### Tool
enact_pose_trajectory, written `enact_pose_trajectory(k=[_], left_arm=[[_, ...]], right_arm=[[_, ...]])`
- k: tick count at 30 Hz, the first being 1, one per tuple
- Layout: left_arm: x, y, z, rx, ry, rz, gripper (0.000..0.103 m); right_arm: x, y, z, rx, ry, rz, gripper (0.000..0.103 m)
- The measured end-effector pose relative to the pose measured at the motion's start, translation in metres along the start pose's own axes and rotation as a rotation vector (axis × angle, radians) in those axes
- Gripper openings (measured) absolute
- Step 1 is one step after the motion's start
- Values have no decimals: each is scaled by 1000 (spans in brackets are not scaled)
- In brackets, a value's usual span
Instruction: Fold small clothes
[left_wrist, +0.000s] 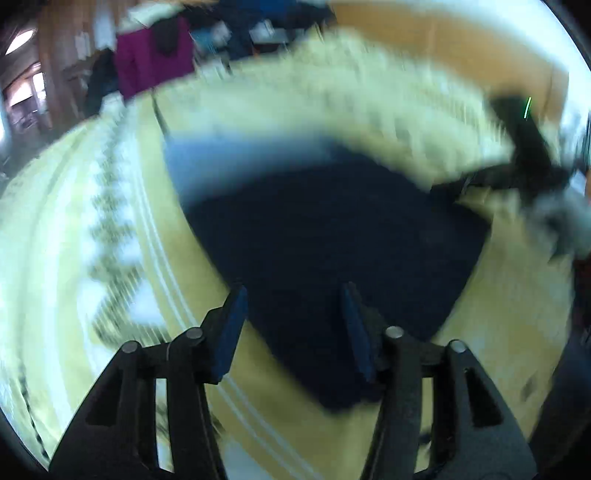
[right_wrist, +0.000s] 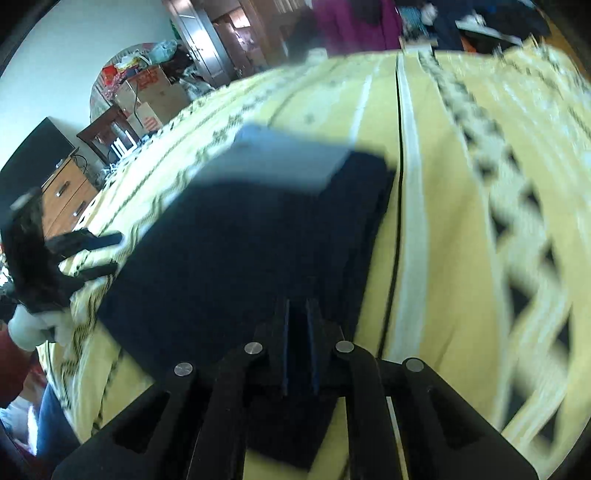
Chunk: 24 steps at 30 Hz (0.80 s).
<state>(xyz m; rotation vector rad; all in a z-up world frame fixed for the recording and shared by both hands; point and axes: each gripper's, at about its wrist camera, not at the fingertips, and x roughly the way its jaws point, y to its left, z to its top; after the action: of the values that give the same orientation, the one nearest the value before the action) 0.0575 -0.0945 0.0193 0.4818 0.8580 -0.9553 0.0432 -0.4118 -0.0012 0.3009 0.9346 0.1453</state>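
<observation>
A dark navy garment (left_wrist: 325, 240) lies folded flat on a yellow patterned bedspread (left_wrist: 147, 221), with a lighter blue band at its far end (left_wrist: 207, 155). My left gripper (left_wrist: 293, 295) hovers open over its near edge with nothing between the pads. In the right wrist view the same garment (right_wrist: 229, 251) fills the middle. My right gripper (right_wrist: 297, 306) sits low over its near right part, jaws a narrow slit apart, and no cloth is visibly pinched. The left gripper (right_wrist: 110, 253) shows at the garment's left edge, and the right one (left_wrist: 480, 177) appears blurred at far right.
The bedspread (right_wrist: 443, 258) stretches wide to the right of the garment. Beyond the bed stand a wooden dresser (right_wrist: 66, 195), stacked cardboard boxes (right_wrist: 155, 92) and a hanging purple garment (right_wrist: 354, 26). The left wrist view is strongly motion-blurred.
</observation>
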Motion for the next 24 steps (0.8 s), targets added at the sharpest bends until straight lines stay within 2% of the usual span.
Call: enact_pose_trajectory(k=[1, 3, 4, 7, 9, 10, 12, 13, 15, 18, 19, 21, 22, 23, 24], left_arm=[[21, 1, -15, -19, 62, -7, 62], [22, 6, -14, -49, 43, -14, 64], [18, 7, -10, -55, 39, -8, 62], [-13, 2, 0, -73, -54, -10, 60], [-17, 1, -3, -83, -90, 3, 62], [-5, 3, -7, -93, -60, 21, 63], [31, 11, -17, -126, 50, 22, 70], [38, 13, -16, -131, 47, 16, 74], [33, 13, -8, -119, 49, 26, 73], [7, 15, -11, -136, 6, 36, 73], [-4, 20, -16, -159, -5, 56, 73], [-19, 30, -30, -218, 8, 127, 74], [-22, 39, -40, -262, 30, 165, 75], [-25, 44, -47, -289, 40, 184, 76], [-26, 52, -58, -337, 56, 211, 77]], right_arm=[[11, 4, -9, 1, 30, -7, 23], [21, 6, -20, 30, 32, -23, 25], [18, 5, -19, 51, 25, -23, 25], [-3, 19, -14, 24, -27, -44, 26], [-17, 27, -15, -7, -61, -48, 26], [-19, 30, -19, -11, -63, -58, 26], [-1, 28, -29, 12, -2, -62, 31], [14, 26, -38, 16, 41, -73, 31], [12, 29, -40, 14, 20, -98, 32], [-13, 45, -36, -3, -30, -140, 34], [-24, 53, -38, -19, -54, -160, 38], [-40, 68, -47, -16, -82, -201, 56], [-43, 75, -54, -8, -85, -219, 61], [-43, 83, -62, -12, -79, -244, 73], [-42, 91, -68, -24, -67, -277, 79]])
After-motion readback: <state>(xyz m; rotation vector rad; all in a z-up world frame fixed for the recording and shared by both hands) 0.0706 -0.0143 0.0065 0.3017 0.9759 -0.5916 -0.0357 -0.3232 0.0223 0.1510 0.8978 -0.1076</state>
